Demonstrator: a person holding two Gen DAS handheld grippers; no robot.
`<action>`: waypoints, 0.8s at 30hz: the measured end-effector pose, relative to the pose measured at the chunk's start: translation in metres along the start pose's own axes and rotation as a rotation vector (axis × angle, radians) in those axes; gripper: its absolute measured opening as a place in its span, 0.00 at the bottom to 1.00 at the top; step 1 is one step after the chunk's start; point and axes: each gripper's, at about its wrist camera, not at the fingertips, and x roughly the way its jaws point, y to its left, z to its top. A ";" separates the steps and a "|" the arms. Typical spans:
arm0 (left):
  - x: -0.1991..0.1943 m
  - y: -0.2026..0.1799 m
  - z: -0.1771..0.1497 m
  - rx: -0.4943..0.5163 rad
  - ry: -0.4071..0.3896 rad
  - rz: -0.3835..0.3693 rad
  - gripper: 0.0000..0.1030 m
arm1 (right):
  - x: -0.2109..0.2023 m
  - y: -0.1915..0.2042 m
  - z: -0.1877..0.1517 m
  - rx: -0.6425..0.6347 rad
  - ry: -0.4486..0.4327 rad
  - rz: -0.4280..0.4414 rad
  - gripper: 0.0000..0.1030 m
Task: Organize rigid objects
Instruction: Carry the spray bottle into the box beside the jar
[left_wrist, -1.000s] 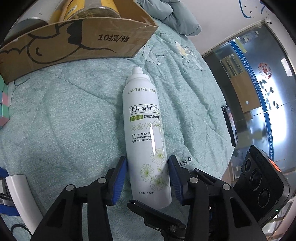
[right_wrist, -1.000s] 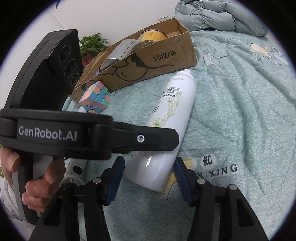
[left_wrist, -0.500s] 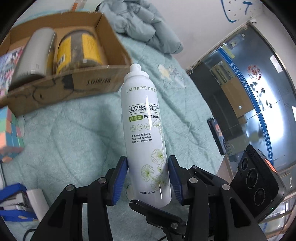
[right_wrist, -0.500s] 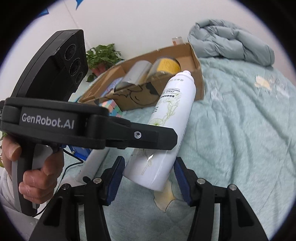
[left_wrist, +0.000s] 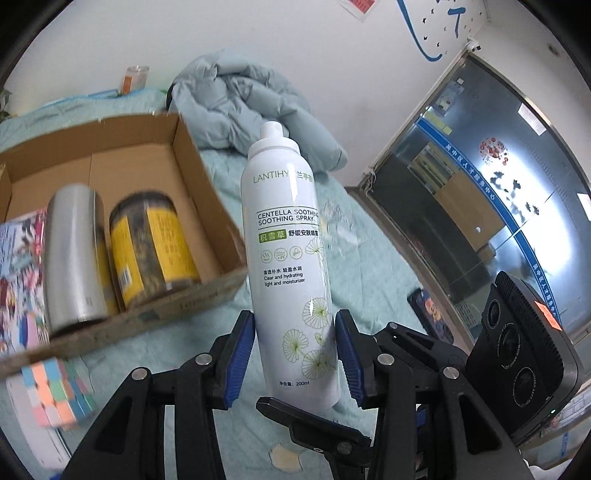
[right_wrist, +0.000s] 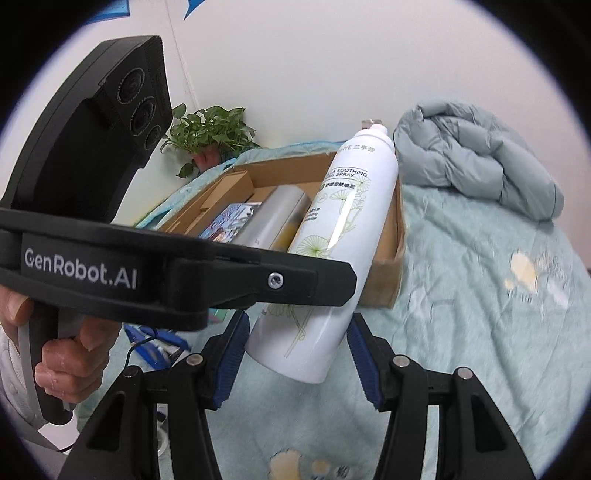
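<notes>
White walls and a glass door (left_wrist: 480, 206) back a bed (left_wrist: 373, 280) under a pale green quilt. Left hand-held gripper (left_wrist: 295, 354): blue pads clamped on the lower body of the white spray can (left_wrist: 288, 258), which is held clear of the quilt, nozzle toward the far wall, just right of the box (left_wrist: 207, 192). Right hand-held gripper (right_wrist: 295, 354): pads apart, flanking the can's base (right_wrist: 314, 332) without visible contact. Box contents: steel cylinder (left_wrist: 72, 254), yellow-labelled jar (left_wrist: 151, 243), printed book (left_wrist: 18, 280). Near left, outside the box: pastel cube (left_wrist: 55, 395). Far end: bundled grey jacket (right_wrist: 476, 162); left corner: plant (right_wrist: 210, 133).
</notes>
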 end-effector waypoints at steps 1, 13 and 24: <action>-0.002 0.002 0.009 -0.001 -0.010 0.001 0.41 | 0.002 -0.002 0.007 -0.008 -0.007 0.000 0.52; 0.021 0.042 0.096 -0.070 -0.025 0.027 0.41 | 0.049 -0.034 0.076 -0.057 0.053 0.025 0.52; 0.088 0.082 0.099 -0.166 0.116 0.041 0.41 | 0.094 -0.048 0.069 -0.024 0.200 -0.010 0.52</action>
